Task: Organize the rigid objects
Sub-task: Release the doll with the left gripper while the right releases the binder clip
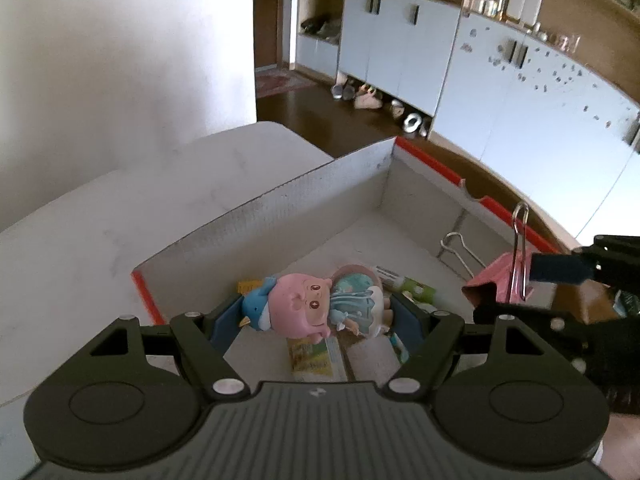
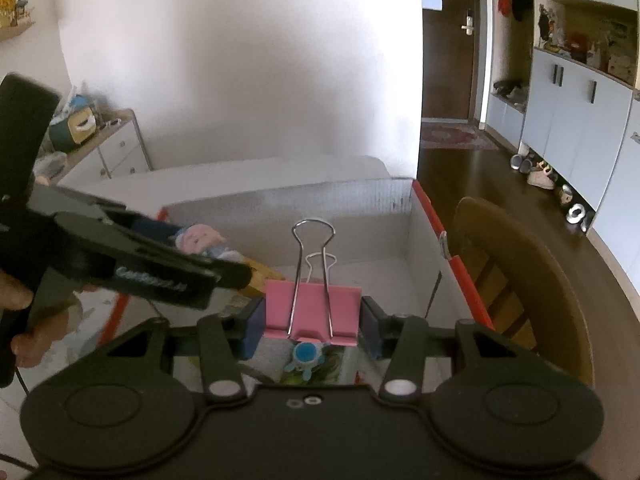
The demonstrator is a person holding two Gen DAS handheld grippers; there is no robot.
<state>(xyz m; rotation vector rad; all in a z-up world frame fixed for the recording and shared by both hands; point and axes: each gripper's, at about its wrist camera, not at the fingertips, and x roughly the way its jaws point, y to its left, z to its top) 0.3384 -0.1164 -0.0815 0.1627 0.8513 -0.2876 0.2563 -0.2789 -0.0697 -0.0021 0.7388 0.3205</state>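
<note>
My left gripper (image 1: pixel 320 316) is shut on a pink-headed doll figurine (image 1: pixel 308 308) in a blue dress, held sideways over the open cardboard box (image 1: pixel 280 200). A large pink binder clip (image 2: pixel 311 307) with its wire handles upright sits clamped in my right gripper (image 2: pixel 312 318), also above the box. From the left wrist view the clip (image 1: pixel 508 276) and the right gripper's fingers (image 1: pixel 560 268) show at the right edge. In the right wrist view the left gripper's fingers (image 2: pixel 160 256) and the doll (image 2: pixel 200 240) appear at the left, with a hand (image 2: pixel 24 320) behind.
The box has white walls and a red rim (image 2: pixel 460 264) and stands on a white table (image 1: pixel 120 208). Inside lie a green tube (image 1: pixel 404 284), a yellow packet (image 1: pixel 312 356) and a small blue toy (image 2: pixel 306 356). A wooden chair (image 2: pixel 520 292) stands right of the box.
</note>
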